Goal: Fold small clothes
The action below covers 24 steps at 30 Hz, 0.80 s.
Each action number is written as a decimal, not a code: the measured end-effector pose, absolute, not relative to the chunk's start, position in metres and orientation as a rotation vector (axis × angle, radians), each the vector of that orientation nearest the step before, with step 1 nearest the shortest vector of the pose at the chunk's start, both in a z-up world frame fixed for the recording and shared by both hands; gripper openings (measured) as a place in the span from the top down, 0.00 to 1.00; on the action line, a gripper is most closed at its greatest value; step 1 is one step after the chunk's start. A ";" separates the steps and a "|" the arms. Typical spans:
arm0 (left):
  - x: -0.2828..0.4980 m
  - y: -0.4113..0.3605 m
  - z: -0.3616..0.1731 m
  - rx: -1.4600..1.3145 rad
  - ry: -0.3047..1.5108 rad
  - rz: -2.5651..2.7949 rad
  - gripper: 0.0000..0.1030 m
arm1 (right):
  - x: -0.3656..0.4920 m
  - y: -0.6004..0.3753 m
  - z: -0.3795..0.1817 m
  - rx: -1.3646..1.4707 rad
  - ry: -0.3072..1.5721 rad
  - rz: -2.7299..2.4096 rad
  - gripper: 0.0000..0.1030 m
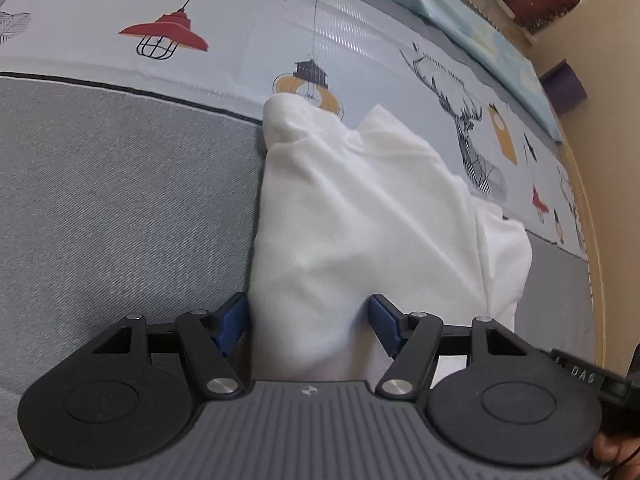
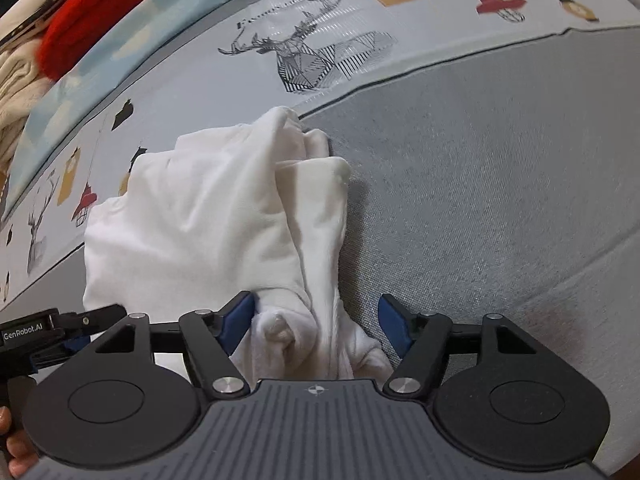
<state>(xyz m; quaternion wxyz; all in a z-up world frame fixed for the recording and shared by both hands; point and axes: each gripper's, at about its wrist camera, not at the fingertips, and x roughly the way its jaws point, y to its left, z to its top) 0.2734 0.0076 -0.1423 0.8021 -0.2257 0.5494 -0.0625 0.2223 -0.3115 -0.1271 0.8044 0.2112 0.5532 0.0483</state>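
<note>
- Lying on a bed (image 1: 120, 208), one white garment (image 1: 360, 216) is bunched and partly folded; its near edge runs under the gripper bodies in both views and is cut off there.
- Garment type cannot be told: folds hide the outline, and no collar or sleeve reads clearly.
- Left gripper (image 1: 308, 326): jaws wide, blue pads on either side of the garment's near part. Cloth fills the gap; the left pad sits at the cloth's edge, the right pad over the cloth. Whether the pads touch the fabric cannot be told.
- Right gripper (image 2: 318, 326): jaws wide, straddling a twisted, bunched end of the garment (image 2: 224, 216). Left pad is against the cloth; right pad stands apart from it, over grey sheet.
- Both grippers point forward along the bed, low over the surface, side by side at the garment's near end. Each shows at the edge of the other's view, only in part.
- Skin of a hand shows at the bottom corners of both views, mostly cut off.
- Bed cover: grey panel near, printed panel (image 1: 360, 40) beyond with lamps and deer. The garment lies across the seam between them.
- Far edge, blurred: a light blue cloth (image 2: 120, 32), a red item (image 2: 80, 28) and a cream one; details unreadable.
- Count: two grippers, one garment.
</note>
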 end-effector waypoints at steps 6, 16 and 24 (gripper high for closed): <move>0.271 0.012 -0.131 -0.430 1.125 -0.149 0.71 | 0.226 -0.303 -0.123 0.464 1.164 0.135 0.61; 0.253 0.079 -0.071 -0.315 0.850 -0.015 0.66 | 0.233 -0.245 -0.078 0.474 0.878 0.256 0.73; 0.240 0.102 -0.079 -0.338 0.957 -0.087 0.40 | 0.244 -0.216 -0.098 0.330 1.008 0.122 0.64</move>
